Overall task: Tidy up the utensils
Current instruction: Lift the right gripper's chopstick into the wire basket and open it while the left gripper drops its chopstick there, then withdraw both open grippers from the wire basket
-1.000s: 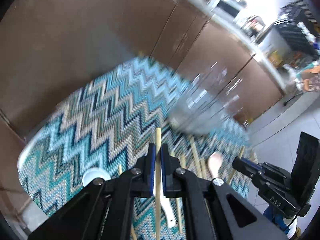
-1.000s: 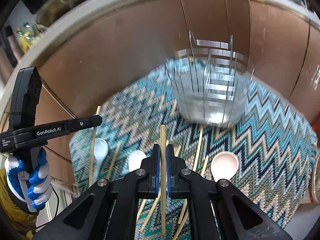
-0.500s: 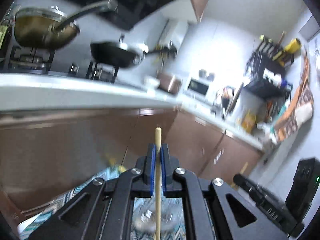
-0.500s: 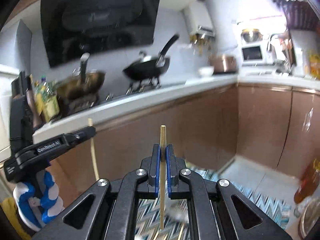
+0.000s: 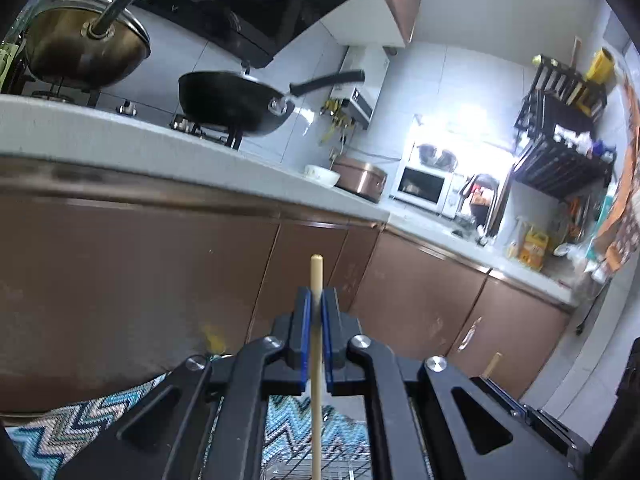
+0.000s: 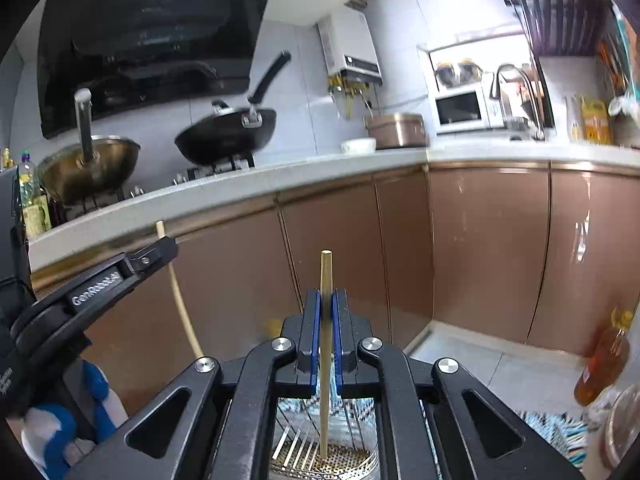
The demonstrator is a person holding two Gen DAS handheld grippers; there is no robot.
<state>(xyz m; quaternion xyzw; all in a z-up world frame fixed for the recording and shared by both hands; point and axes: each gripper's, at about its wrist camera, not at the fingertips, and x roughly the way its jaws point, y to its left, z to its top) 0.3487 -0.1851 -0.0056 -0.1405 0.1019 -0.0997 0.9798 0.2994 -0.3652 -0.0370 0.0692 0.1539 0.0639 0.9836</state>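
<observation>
My left gripper (image 5: 316, 312) is shut on a pale wooden chopstick (image 5: 316, 400) held upright over a wire utensil holder (image 5: 320, 464). My right gripper (image 6: 326, 312) is shut on another wooden chopstick (image 6: 325, 408), upright, its lower end inside the round metal utensil holder (image 6: 324, 460) with a perforated bottom. In the right wrist view the left gripper (image 6: 160, 246) shows at the left with its chopstick (image 6: 180, 304). The right gripper's chopstick tip (image 5: 494, 362) shows in the left wrist view.
A zigzag teal cloth (image 5: 60, 428) covers the table below. Brown kitchen cabinets (image 6: 480, 248) and a counter with a black wok (image 6: 226, 136), a brass pot (image 6: 90, 170) and a microwave (image 6: 458, 110) stand ahead. An oil bottle (image 6: 602, 360) stands at the right.
Both grippers tilted up from looking down at the table to looking level at the kitchen, each still holding its chopstick. The chopsticks now stand upright over the holder.
</observation>
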